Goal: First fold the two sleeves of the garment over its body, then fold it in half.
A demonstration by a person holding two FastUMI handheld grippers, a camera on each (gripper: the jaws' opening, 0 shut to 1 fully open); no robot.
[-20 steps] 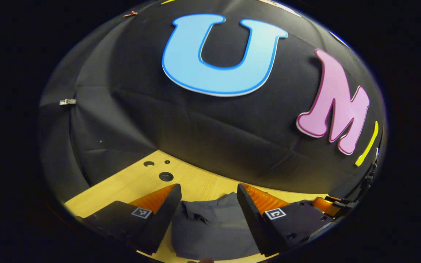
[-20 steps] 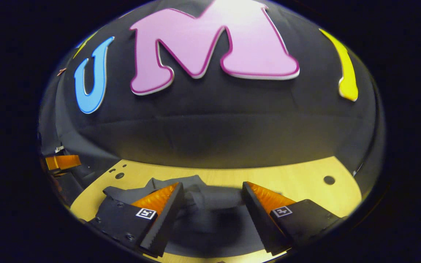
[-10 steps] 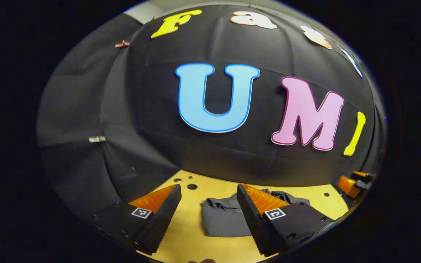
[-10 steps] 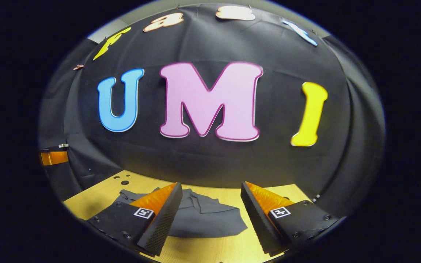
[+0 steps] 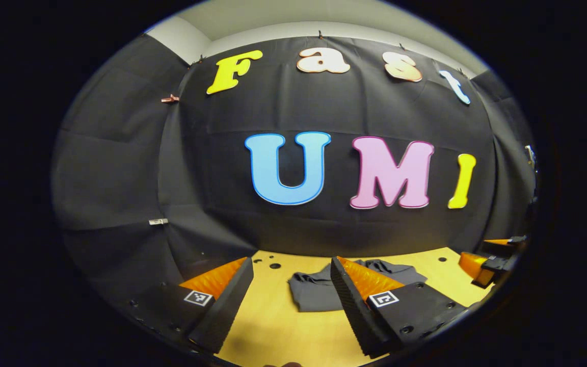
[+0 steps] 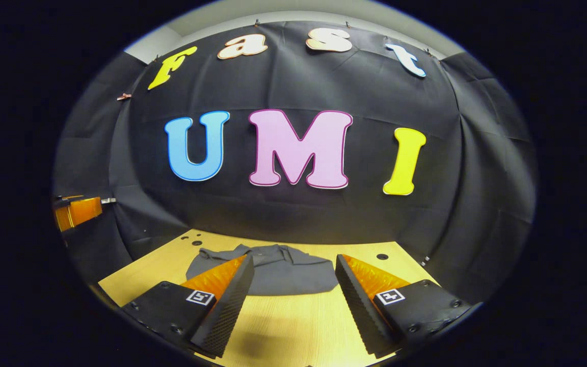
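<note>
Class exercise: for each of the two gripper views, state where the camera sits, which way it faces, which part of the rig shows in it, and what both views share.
Left gripper view: rides on the left gripper, facing forward over the wooden table to the folded grey garment; its own open fingers show, with the right gripper at the right edge.
Right gripper view: rides on the right gripper, facing the garment likewise; its own open fingers show, with the left gripper at the left edge.
Shared: garment, table, booth wall.

My two hand-held grippers

Each of my grippers, left gripper (image 5: 289, 300) and right gripper (image 6: 293, 300), has wedge-shaped ribbed fingers, screws, and small square markers.
</note>
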